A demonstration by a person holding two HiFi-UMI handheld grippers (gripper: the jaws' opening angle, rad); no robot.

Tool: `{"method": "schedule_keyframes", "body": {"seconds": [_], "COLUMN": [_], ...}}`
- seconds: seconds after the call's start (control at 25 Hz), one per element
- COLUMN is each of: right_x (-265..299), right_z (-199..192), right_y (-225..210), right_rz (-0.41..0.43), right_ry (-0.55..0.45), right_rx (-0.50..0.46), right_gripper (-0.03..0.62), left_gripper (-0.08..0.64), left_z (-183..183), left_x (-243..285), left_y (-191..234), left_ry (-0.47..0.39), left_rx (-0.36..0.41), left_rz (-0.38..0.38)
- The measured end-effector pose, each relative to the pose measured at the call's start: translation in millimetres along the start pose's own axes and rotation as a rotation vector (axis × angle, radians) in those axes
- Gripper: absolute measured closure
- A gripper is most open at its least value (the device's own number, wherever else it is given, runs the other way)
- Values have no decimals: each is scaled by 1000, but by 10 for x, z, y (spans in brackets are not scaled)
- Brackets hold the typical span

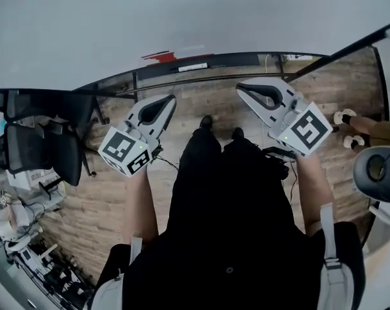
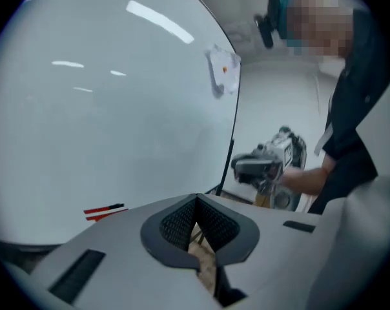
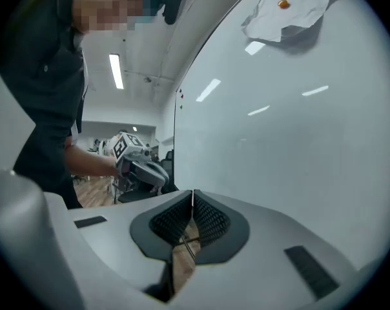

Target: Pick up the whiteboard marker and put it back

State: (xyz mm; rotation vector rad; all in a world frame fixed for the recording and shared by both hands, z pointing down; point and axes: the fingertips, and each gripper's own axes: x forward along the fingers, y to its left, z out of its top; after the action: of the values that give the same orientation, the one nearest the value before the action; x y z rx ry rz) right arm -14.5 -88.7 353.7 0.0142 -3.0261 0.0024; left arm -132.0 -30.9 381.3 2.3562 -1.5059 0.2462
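Observation:
Two red whiteboard markers (image 2: 104, 211) lie side by side at the foot of the whiteboard (image 2: 111, 108); one has a black end. In the head view the markers (image 1: 159, 56) rest on the dark tray (image 1: 234, 59) under the board, ahead and slightly left of my left gripper (image 1: 171, 99). My left gripper (image 2: 196, 198) is shut with nothing between its pads. My right gripper (image 1: 241, 87) hangs level with it to the right, also shut and empty. In its own view the right gripper (image 3: 192, 192) points along the board.
A crumpled paper (image 3: 285, 8) is pinned high on the board with an orange magnet. Black office chairs (image 1: 43, 141) stand at the left on the wooden floor (image 1: 111, 199). Another person's feet (image 1: 350, 124) are at the right, near a round dark object (image 1: 379, 170).

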Motion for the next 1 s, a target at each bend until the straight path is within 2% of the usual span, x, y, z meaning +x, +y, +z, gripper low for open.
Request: {"method": "schedule_keyframes", "body": {"seconds": [0.08, 0.16, 0.32, 0.52, 0.76, 0.92, 1.0], "right_x": [-56, -129, -334, -434, -320, -143, 8], "right_z": [97, 167, 220, 282, 364, 350, 299], "right_y": [-17, -76, -107, -60, 348, 782, 1029], "right_rz": [16, 10, 9, -31, -99, -103, -100], "right_ry": [-28, -43, -59, -45, -34, -67, -64], "right_rx": [26, 38, 9, 15, 49, 131, 164], "right_gripper": [572, 572, 572, 572, 572, 574, 574], "left_gripper": [548, 548, 548, 548, 548, 548, 548], "left_z": [173, 277, 307, 499, 447, 437, 368], "left_x": [-174, -338, -589, -844, -1125, -1521, -1783], "left_y": [-130, -213, -376, -490, -417, -374, -322], "left_ry": [-145, -242, -304, -468, -505, -540, -565], "left_rx": [-116, -159, -126, -124, -133, -119, -138], "left_rz": [-53, -71, -77, -227, -363, -429, -455]}}
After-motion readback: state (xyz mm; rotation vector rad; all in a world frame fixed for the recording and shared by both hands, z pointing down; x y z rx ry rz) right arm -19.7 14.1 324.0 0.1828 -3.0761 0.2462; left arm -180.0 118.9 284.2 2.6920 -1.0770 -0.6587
